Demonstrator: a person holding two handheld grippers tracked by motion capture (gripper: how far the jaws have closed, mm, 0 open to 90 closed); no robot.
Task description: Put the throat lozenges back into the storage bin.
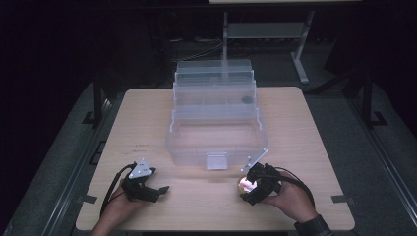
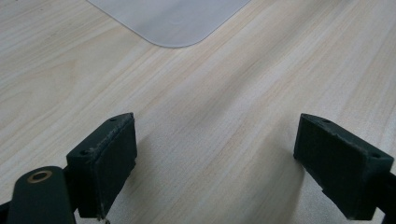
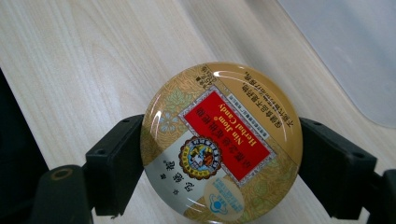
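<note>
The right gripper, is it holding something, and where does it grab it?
Yes. The right gripper is shut on a round gold candy tin, with its jaws pressing the tin's rim from opposite sides. The left gripper is open and holds nothing.

Black claws [image 1: 147,189], grey three-cornered plate [image 1: 141,169], black cables, dark sleeve cuff [image 1: 314,227]

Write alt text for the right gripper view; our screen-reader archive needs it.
A round gold candy tin with a red label is clamped between the two black jaws of the right claw, above a pale wooden table. A corner of a clear plastic box shows at upper right.
</note>
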